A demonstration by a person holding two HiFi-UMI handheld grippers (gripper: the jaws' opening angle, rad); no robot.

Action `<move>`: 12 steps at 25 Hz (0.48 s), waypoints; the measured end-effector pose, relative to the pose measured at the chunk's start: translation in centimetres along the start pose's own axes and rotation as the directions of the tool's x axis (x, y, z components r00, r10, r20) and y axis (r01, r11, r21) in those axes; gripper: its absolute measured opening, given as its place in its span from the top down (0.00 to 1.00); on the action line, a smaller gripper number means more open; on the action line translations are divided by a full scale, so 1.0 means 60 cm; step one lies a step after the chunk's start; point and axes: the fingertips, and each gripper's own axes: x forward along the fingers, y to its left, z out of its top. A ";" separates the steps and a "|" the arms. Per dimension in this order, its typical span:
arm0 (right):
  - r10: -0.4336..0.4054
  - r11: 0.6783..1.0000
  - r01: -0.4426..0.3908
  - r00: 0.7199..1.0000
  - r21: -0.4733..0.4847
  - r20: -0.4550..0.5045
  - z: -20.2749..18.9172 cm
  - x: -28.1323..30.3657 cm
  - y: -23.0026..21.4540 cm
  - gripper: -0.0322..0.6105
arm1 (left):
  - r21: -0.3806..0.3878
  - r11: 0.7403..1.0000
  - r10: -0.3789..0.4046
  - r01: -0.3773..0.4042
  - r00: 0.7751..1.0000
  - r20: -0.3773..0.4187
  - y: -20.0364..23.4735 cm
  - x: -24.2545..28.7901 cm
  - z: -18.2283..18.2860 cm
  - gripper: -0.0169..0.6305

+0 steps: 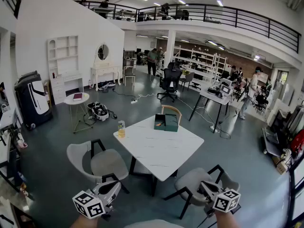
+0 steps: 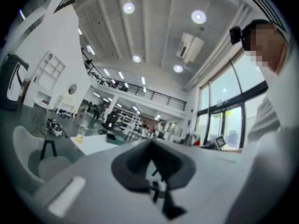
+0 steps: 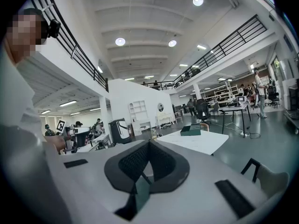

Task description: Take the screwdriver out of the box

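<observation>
Ahead of you in the head view, well apart from both tools, stands the white square counter (image 1: 161, 151). The dark green box with its lid open (image 1: 167, 122) sits near the counter's far edge. A clear glass of yellow liquid (image 1: 121, 128) stands apart from it at the left corner. The screwdriver cannot be made out at this range. A grey padded chair with black legs (image 1: 105, 163) is at the counter's near left and a second grey chair (image 1: 197, 183) at its near right. At the bottom edge you hold the left tool (image 1: 113, 188) and the right tool (image 1: 207, 189), each with its marker cube close to your hand and its tip toward the counter.

In the left gripper view, the left tool (image 2: 150, 146) is clenched. Its dark pads meet at the tip and nothing is between them. Beyond and to the left of the tool you can see the counter (image 2: 93, 144), the glass (image 2: 79, 137) and the dark box (image 2: 114, 136), all small and blurred.

In the right gripper view, the right tool (image 3: 148, 146) is likewise clenched on nothing, its textured pads touching at the tip. Past it to the right lies the counter (image 3: 201, 143) with the green box (image 3: 190, 130) on top, far from the jaws.
</observation>
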 end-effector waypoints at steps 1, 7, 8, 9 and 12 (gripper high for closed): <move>0.000 1.000 0.000 1.000 -0.001 0.000 0.000 -0.002 0.001 0.94 | 0.000 1.000 -0.001 0.001 1.000 0.002 -0.002 -0.001 0.000 0.97; -0.005 1.000 0.005 1.000 0.000 -0.001 0.001 -0.010 -0.011 0.94 | -0.001 1.000 -0.006 0.006 1.000 0.005 -0.009 0.006 -0.001 0.97; -0.003 1.000 0.003 1.000 0.000 -0.001 0.001 -0.010 -0.012 0.94 | -0.001 1.000 -0.006 0.006 1.000 0.005 -0.010 0.008 0.000 0.97; -0.002 1.000 0.002 1.000 -0.001 -0.001 0.001 -0.010 -0.013 0.94 | -0.001 1.000 -0.006 0.006 1.000 0.006 -0.010 0.009 0.000 0.97; -0.003 1.000 0.003 1.000 0.002 -0.001 0.003 -0.010 -0.019 0.94 | -0.001 1.000 -0.006 0.006 1.000 0.004 -0.013 0.017 -0.001 0.97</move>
